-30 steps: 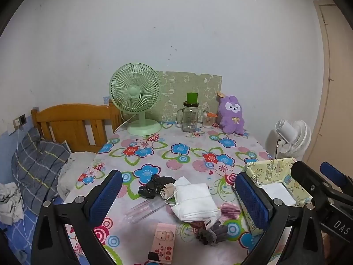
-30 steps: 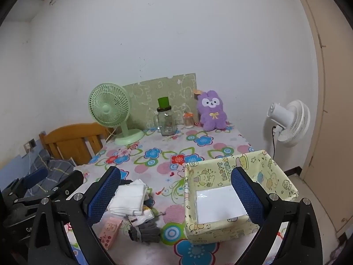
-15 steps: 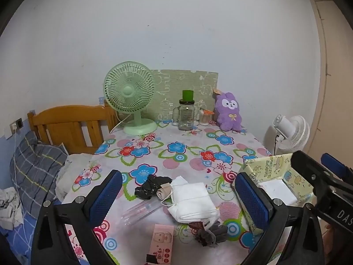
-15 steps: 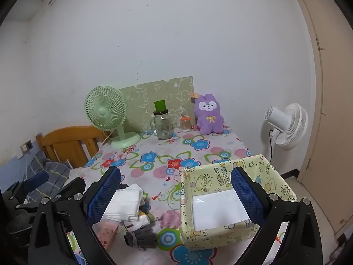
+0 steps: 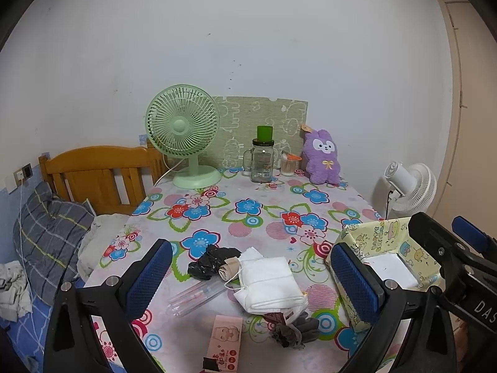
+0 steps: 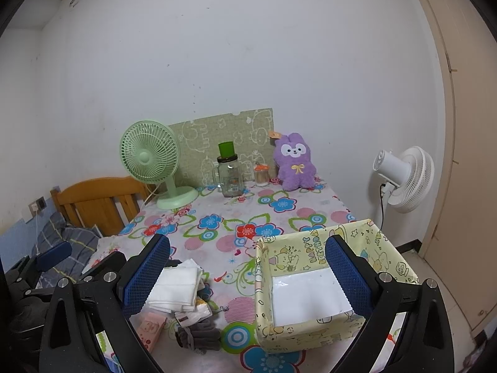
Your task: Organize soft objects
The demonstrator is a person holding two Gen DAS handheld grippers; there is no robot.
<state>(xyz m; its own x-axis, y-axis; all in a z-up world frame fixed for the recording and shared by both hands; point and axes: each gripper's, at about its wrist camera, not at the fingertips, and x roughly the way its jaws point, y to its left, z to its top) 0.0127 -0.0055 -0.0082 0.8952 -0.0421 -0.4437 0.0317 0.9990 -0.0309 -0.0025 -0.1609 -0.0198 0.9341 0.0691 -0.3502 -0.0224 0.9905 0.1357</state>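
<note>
While the left wrist view looks down the table (image 5: 254,199) with its flowered cloth, the left gripper (image 5: 248,276) hangs above the near edge with its blue pads spread wide and nothing between them. Framed in that gap lies the pile of soft things: a folded white cloth (image 5: 268,276) with a face mask under it, a black bundle (image 5: 211,261) touching its far left corner, and a grey glove (image 5: 295,331) nearer the camera, at the cloth's near right. A clear tube (image 5: 194,295) and a pink packet (image 5: 225,340) lie beside them and do not look soft. The yellow box (image 5: 372,239) stands to the right of the pile, partly behind the right-hand pad. From the right wrist view, the right gripper (image 6: 247,275) is likewise wide open and empty, and the same box (image 6: 298,245) sits almost straight ahead between its pads, open-topped, with only a white liner at the bottom. Here the white cloth (image 6: 177,286) lies off to the left, just past the left pad, its long side running away from the camera, with the glove (image 6: 198,335) in front of it. By my judgement the left gripper is the nearer one to the pile and would go down and forward onto the cloth, then carry it rightward to the box.
</note>
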